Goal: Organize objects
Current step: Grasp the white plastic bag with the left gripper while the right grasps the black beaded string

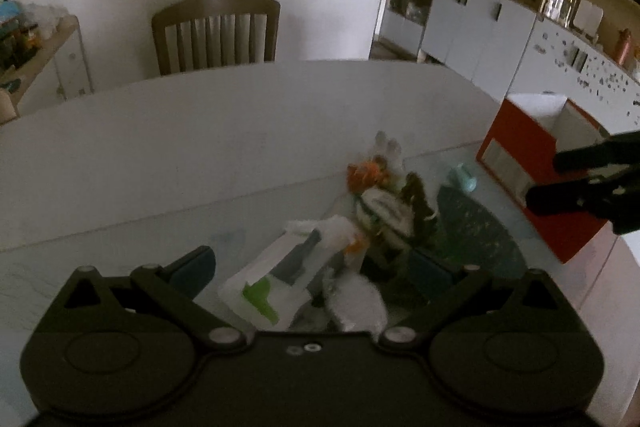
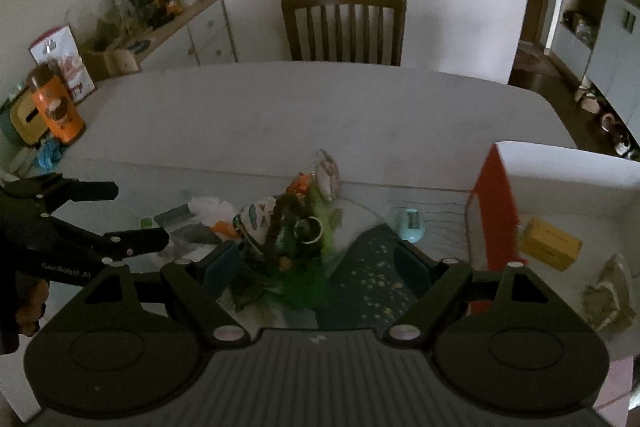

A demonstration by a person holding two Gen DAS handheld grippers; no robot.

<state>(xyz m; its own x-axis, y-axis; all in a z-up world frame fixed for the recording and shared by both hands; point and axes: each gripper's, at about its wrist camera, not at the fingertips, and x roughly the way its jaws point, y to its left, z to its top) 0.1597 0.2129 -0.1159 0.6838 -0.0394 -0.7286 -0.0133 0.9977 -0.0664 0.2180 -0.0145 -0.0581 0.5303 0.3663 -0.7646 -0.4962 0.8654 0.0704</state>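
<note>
A: What do we see from the left wrist?

B: We see the left gripper (image 1: 312, 267) with its jaws set wide and nothing between them, poised above a heap of small things (image 1: 360, 219) on the white table (image 1: 240, 123). A white packet (image 1: 272, 279) with a green patch lies nearest to it.

A: And from the right wrist?

B: The right gripper (image 2: 318, 267) also stands wide and empty. Below it we see the same heap (image 2: 292, 227), with green feathers (image 2: 308, 291) and a dark patterned cloth (image 2: 372, 275) beside them. A pale blue item (image 2: 410, 225) lies just beyond the cloth.

A: Where is the container?

B: An orange box (image 2: 496, 211) stands open on the table's right side, apart from the heap. We see a yellow carton (image 2: 550, 243) inside it.

A: Anything behind?

B: A wooden chair (image 2: 344, 23) stands at the far edge of the table.
</note>
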